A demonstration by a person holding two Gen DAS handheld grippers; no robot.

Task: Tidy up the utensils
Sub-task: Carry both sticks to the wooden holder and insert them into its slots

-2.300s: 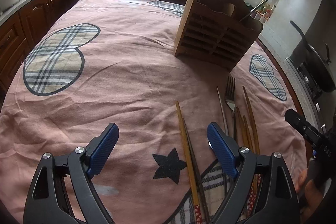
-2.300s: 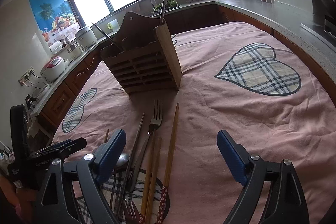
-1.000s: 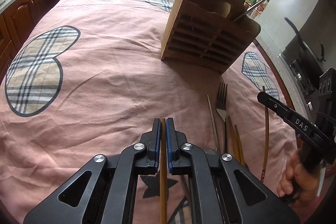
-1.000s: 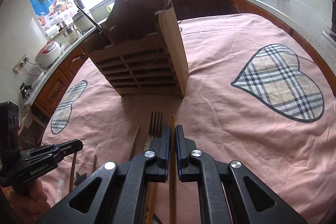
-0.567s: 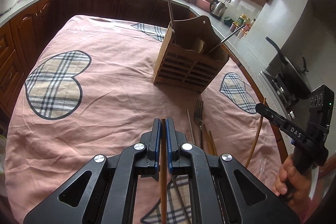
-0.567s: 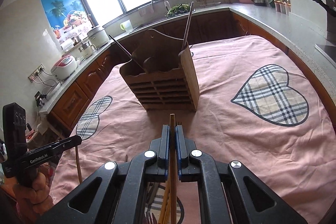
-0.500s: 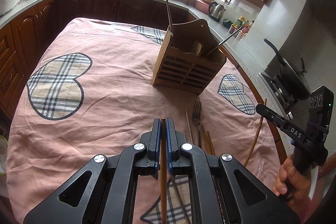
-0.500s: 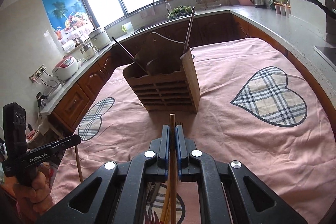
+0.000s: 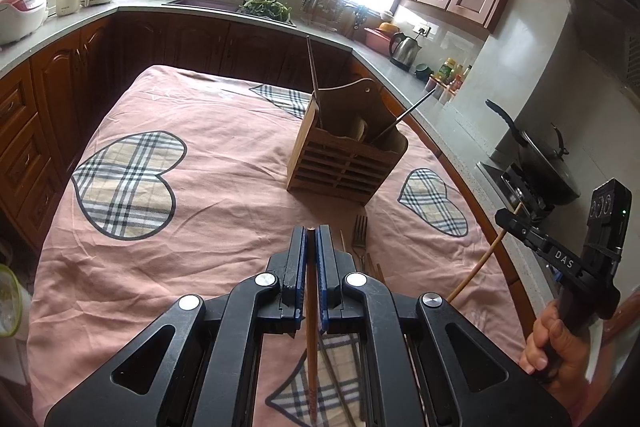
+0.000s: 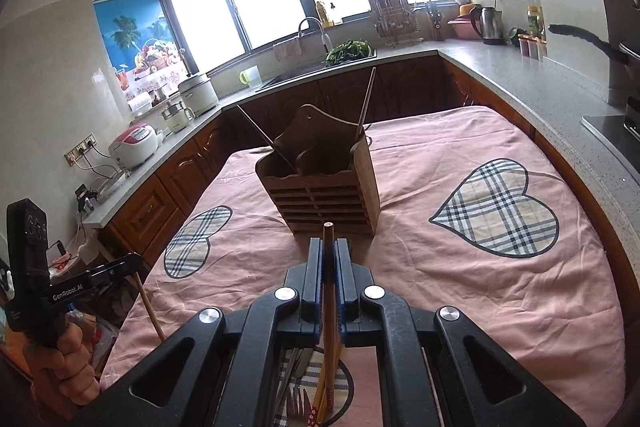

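Left wrist view: the left gripper (image 9: pixel 311 233) jaws clench one wooden chopstick (image 9: pixel 311 327), the right gripper (image 10: pixel 329 247) jaws another (image 10: pixel 329 307), both lifted above the pink-clothed surface (image 9: pixel 224 187). Beyond, a fork (image 9: pixel 359 233) and more sticks lie unsorted; farther, the slatted wooden holder (image 9: pixel 344 163) already has a few utensils inside.

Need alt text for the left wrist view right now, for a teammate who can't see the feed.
The left claw is shut on a wooden chopstick, raised over a pink tablecloth. Ahead stands a wooden utensil holder; a fork lies on the cloth.
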